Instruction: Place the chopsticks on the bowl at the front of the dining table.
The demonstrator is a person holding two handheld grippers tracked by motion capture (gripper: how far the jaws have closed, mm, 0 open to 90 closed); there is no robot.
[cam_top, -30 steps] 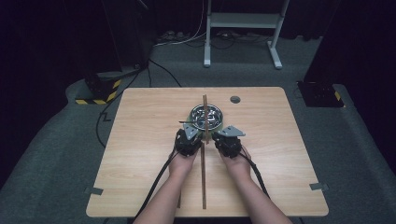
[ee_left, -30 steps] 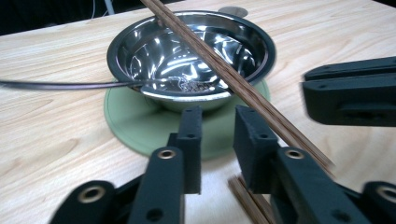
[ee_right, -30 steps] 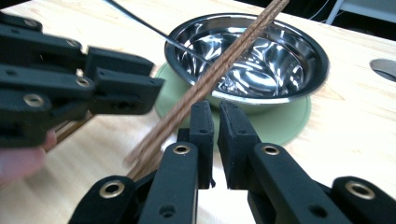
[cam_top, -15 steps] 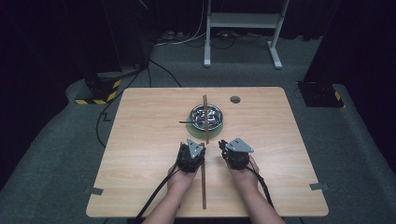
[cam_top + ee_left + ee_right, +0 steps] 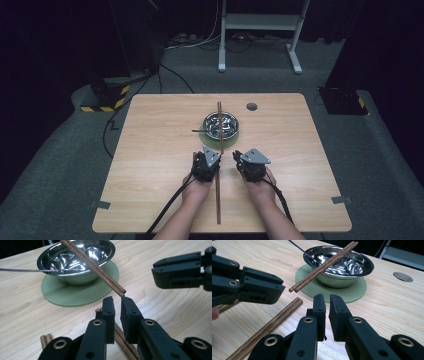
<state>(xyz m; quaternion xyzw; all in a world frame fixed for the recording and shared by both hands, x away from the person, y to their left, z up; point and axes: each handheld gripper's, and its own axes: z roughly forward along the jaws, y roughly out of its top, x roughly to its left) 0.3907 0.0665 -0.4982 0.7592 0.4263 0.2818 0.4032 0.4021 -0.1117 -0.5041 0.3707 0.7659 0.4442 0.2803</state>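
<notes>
Wooden table (image 5: 150, 150) lit evenly from overhead; the floor and room around the table fall off to near black. High view soft, low detail, no motion blur. Steel bowl (image 5: 75, 261) at table centre throws hard white glare patches off its inner wall in both gripper views. Short soft shadows under the chopsticks (image 5: 322, 266) resting across the bowl. Near black jaws slightly soft, matte, hardly any sheen.
</notes>
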